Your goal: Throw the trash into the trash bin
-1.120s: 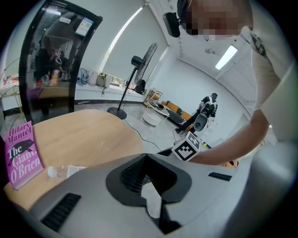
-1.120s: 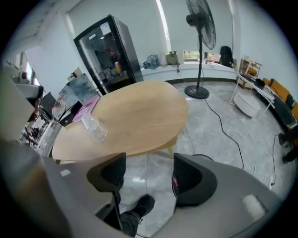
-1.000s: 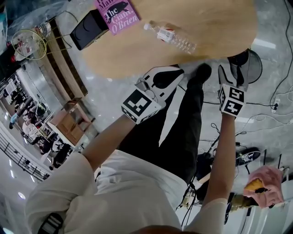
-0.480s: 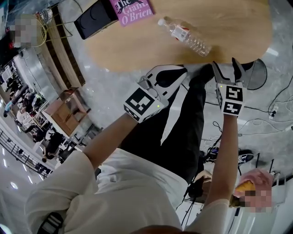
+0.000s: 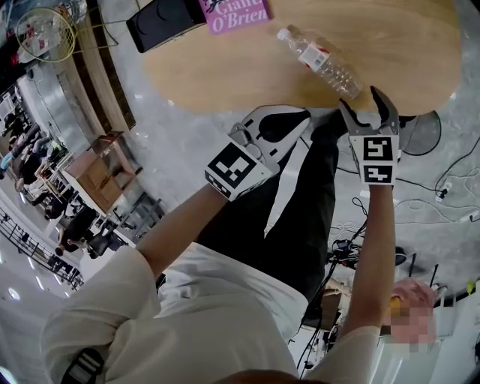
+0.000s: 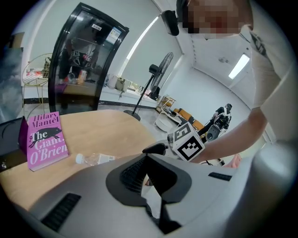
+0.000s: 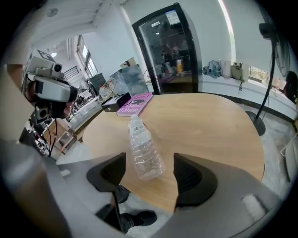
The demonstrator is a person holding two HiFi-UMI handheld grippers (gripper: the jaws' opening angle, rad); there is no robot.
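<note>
A clear empty plastic bottle point(image 5: 324, 61) lies on its side near the front edge of the wooden table point(image 5: 390, 45). My right gripper point(image 5: 364, 105) is at that table edge, just short of the bottle's base, with its jaws spread wide. In the right gripper view the bottle point(image 7: 144, 151) lies lengthwise in the gap of the right gripper point(image 7: 149, 173), cap pointing away, and neither pad touches it. My left gripper point(image 5: 289, 120) hangs off the table to the left, over the person's dark trousers, its tips together and nothing in it. No trash bin shows in any view.
A pink book point(image 5: 236, 13) and a black box point(image 5: 161, 26) lie at the table's far side. A standing fan point(image 6: 153, 81) and a glass-door cabinet point(image 7: 174, 51) stand beyond the table. Cables run over the floor at the right point(image 5: 442, 195).
My right gripper has moved up to the table edge beside the bottle and rolled so both jaws point at it. The left gripper has shifted slightly toward the table.
</note>
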